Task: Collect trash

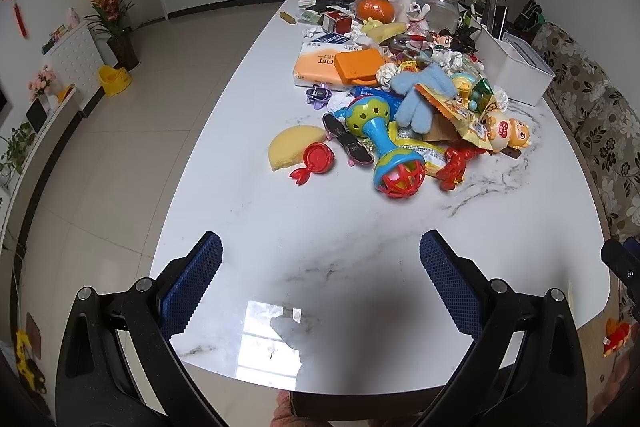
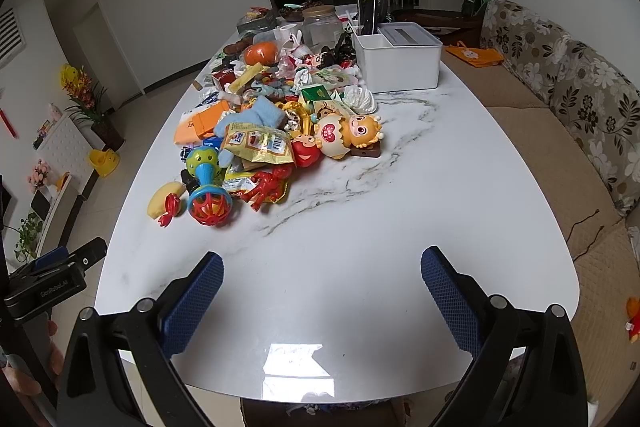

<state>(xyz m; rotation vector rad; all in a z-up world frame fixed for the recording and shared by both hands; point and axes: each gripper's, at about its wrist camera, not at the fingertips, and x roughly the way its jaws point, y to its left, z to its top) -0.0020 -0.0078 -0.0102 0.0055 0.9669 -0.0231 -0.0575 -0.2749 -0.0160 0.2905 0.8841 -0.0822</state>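
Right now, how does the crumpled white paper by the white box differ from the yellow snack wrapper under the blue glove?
The crumpled white paper is plain, balled up and lies exposed beside the white box. The yellow snack wrapper is printed, lies fairly flat and is partly covered by the blue glove, wedged among toys. Both rest in the pile on the table, beyond both open grippers.

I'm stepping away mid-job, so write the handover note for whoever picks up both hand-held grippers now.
Left hand-held gripper: open, empty, over the bare near end of the table.
Right hand-held gripper: open, empty, same area.
Trash sits mixed into the toy pile: yellow snack wrapper, crumpled white paper, another paper wad.
White bin stands behind the pile on the right.
Done: nothing picked up, as far as can be seen.
Left: pull out wrappers and paper, leave toys such as the rattle.
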